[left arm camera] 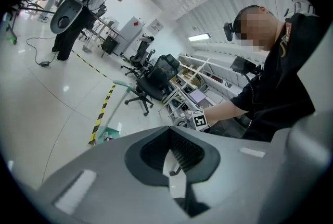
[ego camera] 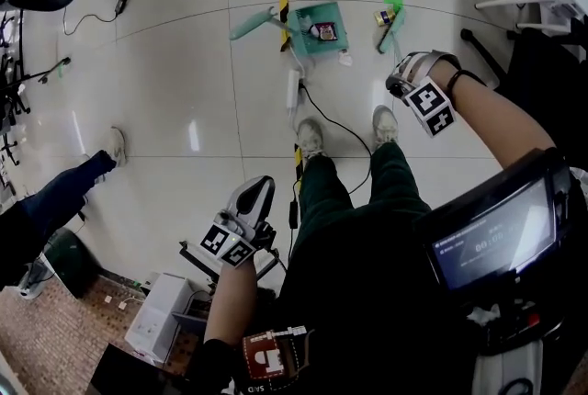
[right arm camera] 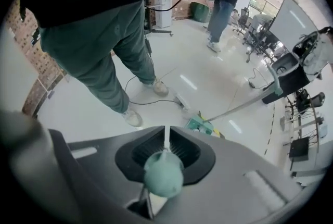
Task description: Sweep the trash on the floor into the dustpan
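Head view shows pale floor [ego camera: 184, 62] with the teal dustpan [ego camera: 301, 24] already holding one packet [ego camera: 324, 31]; a small can [ego camera: 382, 17] and white scrap [ego camera: 344, 60] remain outside. Right gripper [right arm camera: 165, 140] pinches the broom [ego camera: 395, 5] handle (teal tip); left gripper [left arm camera: 171, 158] is closed, empty. Packet print is unreadable.

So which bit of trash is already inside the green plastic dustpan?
The dark square packet, lying in the dustpan. The small yellow can sits on the floor beside the green broom head.
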### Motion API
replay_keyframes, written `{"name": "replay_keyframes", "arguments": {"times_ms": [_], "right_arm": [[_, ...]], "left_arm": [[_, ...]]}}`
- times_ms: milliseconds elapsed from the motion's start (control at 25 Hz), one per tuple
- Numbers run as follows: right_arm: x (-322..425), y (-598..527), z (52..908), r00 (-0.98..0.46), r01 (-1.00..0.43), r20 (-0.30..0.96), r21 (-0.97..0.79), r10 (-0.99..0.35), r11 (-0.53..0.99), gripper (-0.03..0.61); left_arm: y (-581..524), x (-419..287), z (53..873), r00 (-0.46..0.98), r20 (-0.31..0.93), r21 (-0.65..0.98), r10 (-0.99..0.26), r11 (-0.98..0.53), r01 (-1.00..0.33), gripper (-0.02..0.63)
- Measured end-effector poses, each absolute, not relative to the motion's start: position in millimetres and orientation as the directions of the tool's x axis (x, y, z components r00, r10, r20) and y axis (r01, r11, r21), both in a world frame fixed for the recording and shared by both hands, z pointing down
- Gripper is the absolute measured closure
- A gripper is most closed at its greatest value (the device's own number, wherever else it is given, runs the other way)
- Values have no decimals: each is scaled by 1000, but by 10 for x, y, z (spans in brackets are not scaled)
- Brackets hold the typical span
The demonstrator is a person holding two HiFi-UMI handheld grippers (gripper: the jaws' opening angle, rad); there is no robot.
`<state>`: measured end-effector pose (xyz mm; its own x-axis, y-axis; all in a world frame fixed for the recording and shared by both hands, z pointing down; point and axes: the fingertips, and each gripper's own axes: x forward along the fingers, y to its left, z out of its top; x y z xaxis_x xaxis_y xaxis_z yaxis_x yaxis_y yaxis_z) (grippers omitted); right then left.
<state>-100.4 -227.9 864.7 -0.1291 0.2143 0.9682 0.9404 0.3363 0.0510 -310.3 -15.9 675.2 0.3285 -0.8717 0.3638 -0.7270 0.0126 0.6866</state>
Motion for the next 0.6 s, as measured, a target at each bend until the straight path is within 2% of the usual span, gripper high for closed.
{"name": "replay_keyframes", "arguments": {"times_ms": [200, 360, 440, 600], "right_arm": [[-1291, -2297, 8545, -182, 898, 952, 59, 245, 437, 554], [-1161, -2516, 8434, -173, 861, 959, 35, 227, 508, 552], [-994, -2659, 8468, -130, 881, 972, 24, 193, 473, 552], [-698, -2888, 8722, 40, 961, 993, -70, 115, 267, 554]], "left_arm": [[-155, -3145, 6759, 308, 360, 679, -880, 21, -734, 615], [-105, -3213, 6700, 286, 356, 676, -889, 34, -736, 615], [-81, -3235, 6683, 279, 356, 676, -892, 40, -736, 615], [-57, -3243, 6686, 268, 359, 679, -894, 53, -732, 615]]}}
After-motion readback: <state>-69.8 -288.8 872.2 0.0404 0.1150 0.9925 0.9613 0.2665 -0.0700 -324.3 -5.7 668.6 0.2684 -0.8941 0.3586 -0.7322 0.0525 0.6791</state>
